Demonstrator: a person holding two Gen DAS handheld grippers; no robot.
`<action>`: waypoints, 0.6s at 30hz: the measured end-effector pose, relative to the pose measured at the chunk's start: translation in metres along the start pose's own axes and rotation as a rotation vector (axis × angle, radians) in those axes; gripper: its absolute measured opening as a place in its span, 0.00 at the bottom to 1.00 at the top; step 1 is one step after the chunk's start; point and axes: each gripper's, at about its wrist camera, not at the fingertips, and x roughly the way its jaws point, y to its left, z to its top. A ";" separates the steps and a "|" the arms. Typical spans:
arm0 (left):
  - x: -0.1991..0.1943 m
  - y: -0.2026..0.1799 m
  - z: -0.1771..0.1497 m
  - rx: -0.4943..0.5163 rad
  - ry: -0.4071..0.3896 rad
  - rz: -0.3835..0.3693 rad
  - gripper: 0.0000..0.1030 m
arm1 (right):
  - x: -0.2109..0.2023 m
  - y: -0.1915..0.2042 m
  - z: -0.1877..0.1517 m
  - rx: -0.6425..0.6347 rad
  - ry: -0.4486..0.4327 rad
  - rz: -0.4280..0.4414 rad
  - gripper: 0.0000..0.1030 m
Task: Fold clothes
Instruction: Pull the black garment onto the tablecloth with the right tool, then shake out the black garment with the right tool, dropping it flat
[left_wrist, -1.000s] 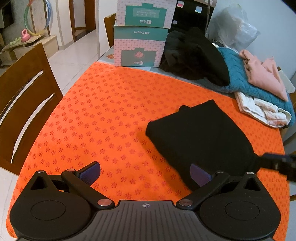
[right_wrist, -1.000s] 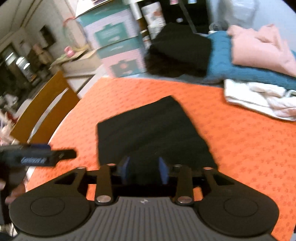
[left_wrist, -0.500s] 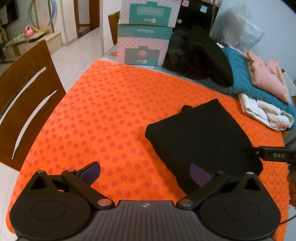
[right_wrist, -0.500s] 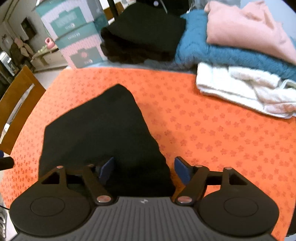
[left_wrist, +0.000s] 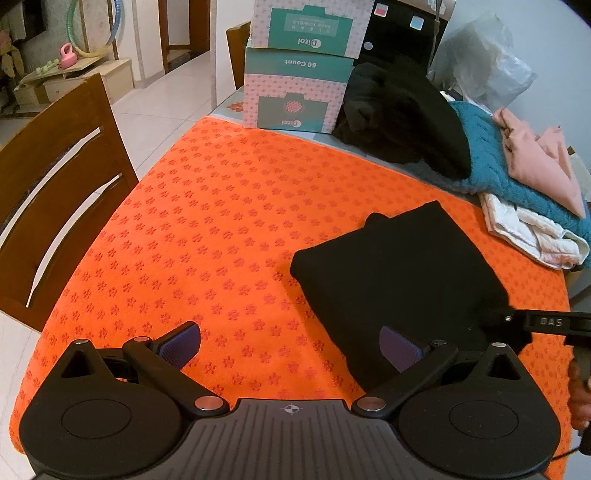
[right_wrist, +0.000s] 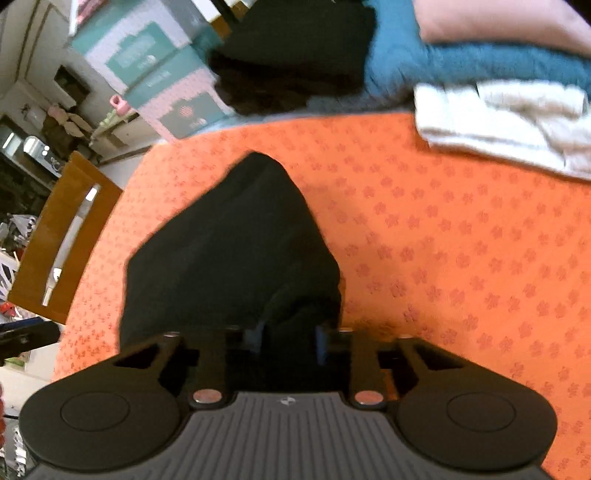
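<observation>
- Black folded garment (left_wrist: 399, 273) lies on the orange mat (left_wrist: 207, 229) covering the tabletop, toward its right side, apart from the clothes pile (left_wrist: 517, 173) at the back, probably so it can be handled alone.
- Right tongs (right_wrist: 288, 338) are closing, with a bunched near corner of the garment between their pads, likely for the next fold.
- Left tongs (left_wrist: 291, 347) hang spread wide and empty over the mat by the garment's near edge.

Matte black claw (left_wrist: 290, 347) bodies w/ ribbed grey centre, round side discs, silver pivot screws, blue-purple pads (left_wrist: 181, 343).
</observation>
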 end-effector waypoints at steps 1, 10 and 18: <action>-0.001 0.001 0.000 -0.005 0.000 -0.003 1.00 | -0.006 0.006 0.000 -0.010 -0.012 0.008 0.21; -0.016 0.010 0.000 -0.061 -0.043 -0.027 1.00 | -0.053 0.083 -0.002 -0.160 -0.084 0.129 0.21; -0.034 0.036 -0.007 -0.111 -0.080 -0.006 1.00 | -0.047 0.163 -0.014 -0.341 -0.018 0.262 0.23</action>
